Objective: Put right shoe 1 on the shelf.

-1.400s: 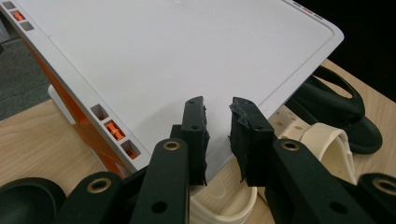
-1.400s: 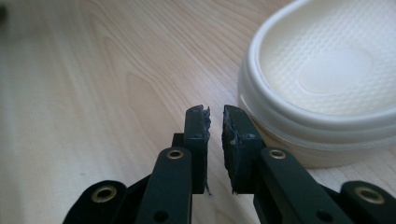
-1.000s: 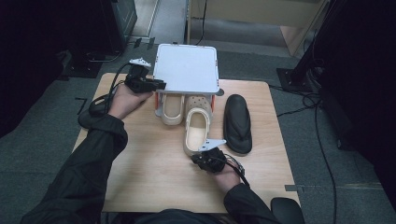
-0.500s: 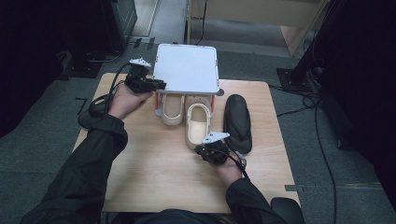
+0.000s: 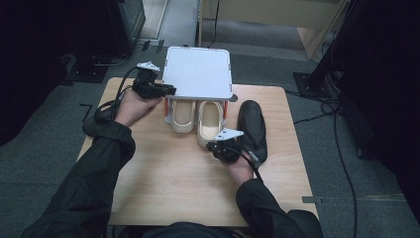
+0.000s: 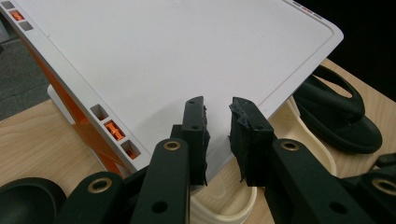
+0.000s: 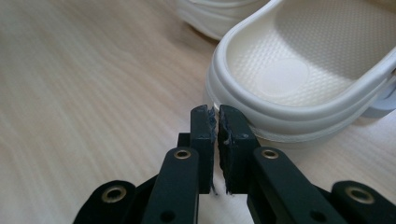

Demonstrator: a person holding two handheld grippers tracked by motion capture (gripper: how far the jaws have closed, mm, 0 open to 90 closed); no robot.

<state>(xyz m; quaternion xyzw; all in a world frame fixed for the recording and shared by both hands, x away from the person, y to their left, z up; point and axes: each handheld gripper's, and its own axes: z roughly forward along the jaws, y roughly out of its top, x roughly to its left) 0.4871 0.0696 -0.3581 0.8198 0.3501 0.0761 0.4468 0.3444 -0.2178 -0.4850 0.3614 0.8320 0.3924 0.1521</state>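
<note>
Right tongs [image 7: 214,116] nearly closed, nothing between, tips at heel of right cream clog [image 5: 210,122], clog mid-counter [image 5: 163,188] with toe under white rack [image 5: 198,73], left tongs [image 6: 218,122] narrowly parted over rack's near edge, black sandal [image 5: 252,130] toward right edge.

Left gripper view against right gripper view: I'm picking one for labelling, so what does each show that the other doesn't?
Left gripper view: the white rack, its orange post, a black slipper, and the left gripper over the rack's corner. Right gripper view: the right gripper, jaws shut, at a cream clog's heel, with a second clog behind. Shared: a clog and the wooden table.
</note>
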